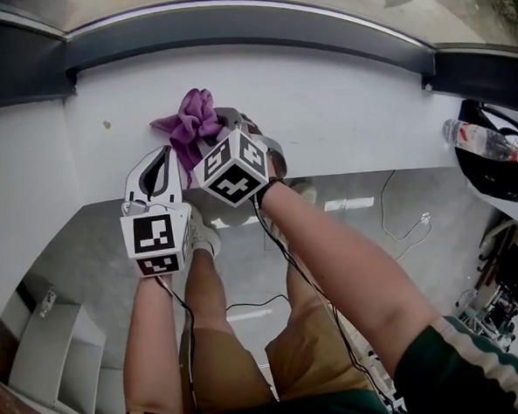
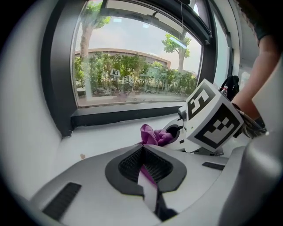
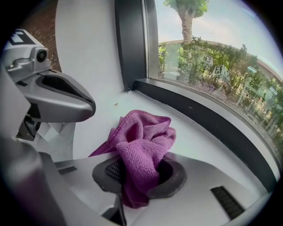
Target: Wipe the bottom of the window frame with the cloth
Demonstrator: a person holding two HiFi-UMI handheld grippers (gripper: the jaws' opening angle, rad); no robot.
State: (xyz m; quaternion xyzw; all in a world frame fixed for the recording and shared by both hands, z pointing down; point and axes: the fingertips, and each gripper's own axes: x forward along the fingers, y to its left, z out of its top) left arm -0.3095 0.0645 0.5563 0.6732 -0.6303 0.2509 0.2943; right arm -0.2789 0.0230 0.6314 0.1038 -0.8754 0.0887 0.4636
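A crumpled purple cloth [image 1: 192, 116] [image 3: 141, 137] rests on the white sill [image 1: 340, 109], just below the dark bottom rail of the window frame [image 1: 248, 23] [image 3: 208, 119]. My right gripper [image 1: 212, 130] [image 3: 138, 159] is shut on the cloth, which bulges out over its jaws. My left gripper [image 1: 164, 153] [image 2: 142, 150] sits close beside it on the left, jaws shut with nothing gripped. Only a sliver of the cloth [image 2: 154, 134] shows beyond its tips. The right gripper's marker cube [image 2: 212, 119] fills the right of the left gripper view.
A small brown speck [image 1: 107, 125] marks the sill left of the cloth. At the far right stand a water bottle [image 1: 482, 140] and a black bag [image 1: 502, 174]. The sill's front edge runs just behind both grippers. Below it are the person's legs, a cable and floor.
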